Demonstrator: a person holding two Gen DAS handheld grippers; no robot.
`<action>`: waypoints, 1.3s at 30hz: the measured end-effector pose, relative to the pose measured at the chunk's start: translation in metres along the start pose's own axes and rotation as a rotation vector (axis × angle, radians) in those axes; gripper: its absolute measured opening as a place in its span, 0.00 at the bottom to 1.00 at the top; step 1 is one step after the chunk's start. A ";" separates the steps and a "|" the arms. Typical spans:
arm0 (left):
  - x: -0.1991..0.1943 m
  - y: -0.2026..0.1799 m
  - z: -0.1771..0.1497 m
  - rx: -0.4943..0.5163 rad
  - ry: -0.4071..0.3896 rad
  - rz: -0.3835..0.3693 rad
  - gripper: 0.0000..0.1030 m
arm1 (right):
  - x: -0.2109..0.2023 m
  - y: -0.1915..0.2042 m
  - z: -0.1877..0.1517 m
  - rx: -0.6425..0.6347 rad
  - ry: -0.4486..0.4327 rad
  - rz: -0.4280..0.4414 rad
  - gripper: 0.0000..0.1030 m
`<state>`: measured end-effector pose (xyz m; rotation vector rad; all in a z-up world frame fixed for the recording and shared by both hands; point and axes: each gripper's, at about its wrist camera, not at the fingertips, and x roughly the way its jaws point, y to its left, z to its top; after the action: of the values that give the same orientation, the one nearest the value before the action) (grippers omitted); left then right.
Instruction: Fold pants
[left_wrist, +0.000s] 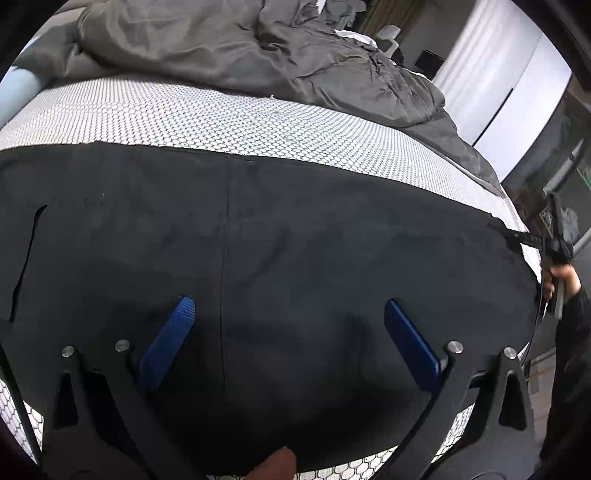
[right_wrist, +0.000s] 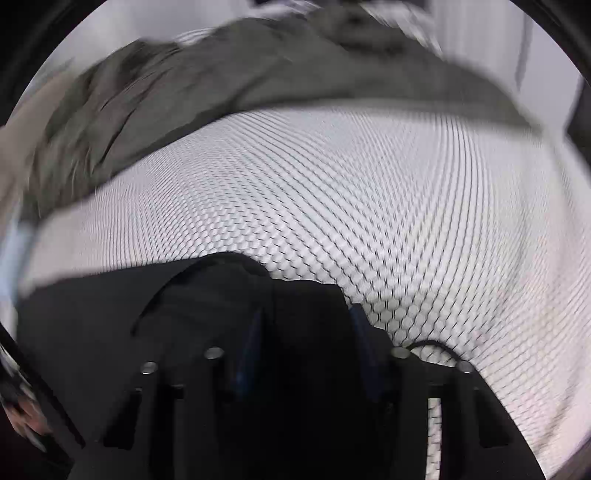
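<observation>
Black pants (left_wrist: 277, 240) lie spread flat across the white honeycomb-patterned bed cover (left_wrist: 221, 118). My left gripper (left_wrist: 290, 306) is open just above the pants, its blue pads (left_wrist: 170, 339) wide apart, holding nothing. In the blurred right wrist view, my right gripper (right_wrist: 306, 314) has its blue fingers (right_wrist: 255, 347) on either side of a raised bunch of the black pants (right_wrist: 221, 295) at the pants' right end. The right gripper also shows in the left wrist view (left_wrist: 554, 251) at the far right edge of the pants.
A rumpled grey duvet (left_wrist: 258, 55) covers the far part of the bed. The bed's right edge (left_wrist: 517, 218) drops off beside a white wall and dark furniture. A pale blue roll (left_wrist: 18, 88) lies at the far left.
</observation>
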<state>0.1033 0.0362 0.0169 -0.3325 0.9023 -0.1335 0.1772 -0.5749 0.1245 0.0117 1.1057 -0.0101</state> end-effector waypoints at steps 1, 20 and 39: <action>-0.003 0.003 -0.001 -0.001 -0.002 0.000 0.99 | -0.014 0.011 -0.003 -0.041 -0.043 -0.020 0.26; -0.015 -0.002 -0.008 0.040 -0.042 0.025 0.99 | -0.097 0.021 -0.042 0.059 -0.281 -0.141 0.87; -0.022 -0.057 -0.059 0.255 0.014 -0.036 0.99 | -0.075 0.072 -0.213 0.380 -0.123 0.361 0.88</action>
<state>0.0451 -0.0257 0.0188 -0.1107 0.8815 -0.2816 -0.0458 -0.4995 0.0962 0.5438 0.9528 0.1012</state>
